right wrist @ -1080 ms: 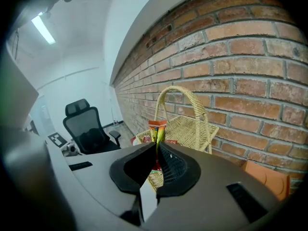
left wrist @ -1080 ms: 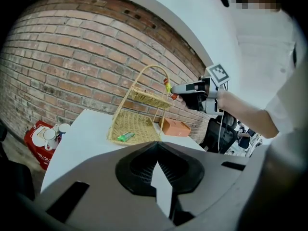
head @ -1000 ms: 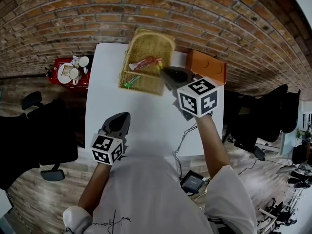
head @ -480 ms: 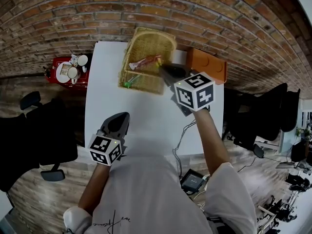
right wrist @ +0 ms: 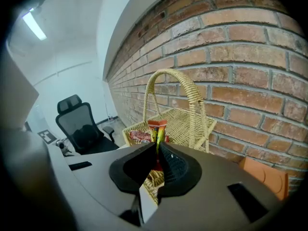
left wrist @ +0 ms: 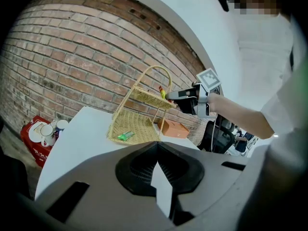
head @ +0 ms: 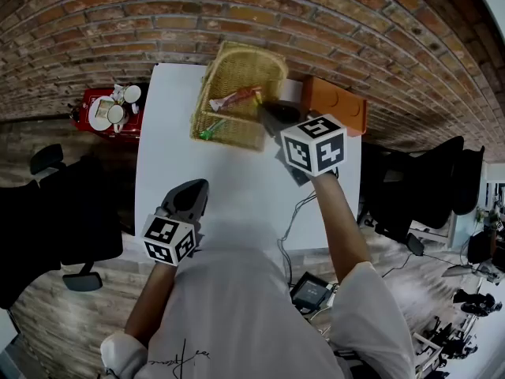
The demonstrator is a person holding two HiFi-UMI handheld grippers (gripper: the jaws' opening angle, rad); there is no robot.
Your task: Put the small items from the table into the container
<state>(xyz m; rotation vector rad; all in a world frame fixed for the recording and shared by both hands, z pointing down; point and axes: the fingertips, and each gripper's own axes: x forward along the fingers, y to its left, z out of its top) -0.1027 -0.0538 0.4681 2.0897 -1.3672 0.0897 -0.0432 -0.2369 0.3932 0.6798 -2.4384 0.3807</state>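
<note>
Wicker basket (head: pixel 246 68), woven, arched handle; right fingers (right wrist: pixel 179 166) clamped on thin flat packet (right wrist: pixel 157 125); left fingers (left wrist: pixel 138 166) together, empty

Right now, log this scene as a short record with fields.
surface: white table
container: wicker basket with a handle, by the brick wall
in basket: green item, red packet
right gripper: shut on orange-and-yellow packet at the basket's rim
left gripper: shut, empty, over the table's near side
beside basket: orange box
</note>
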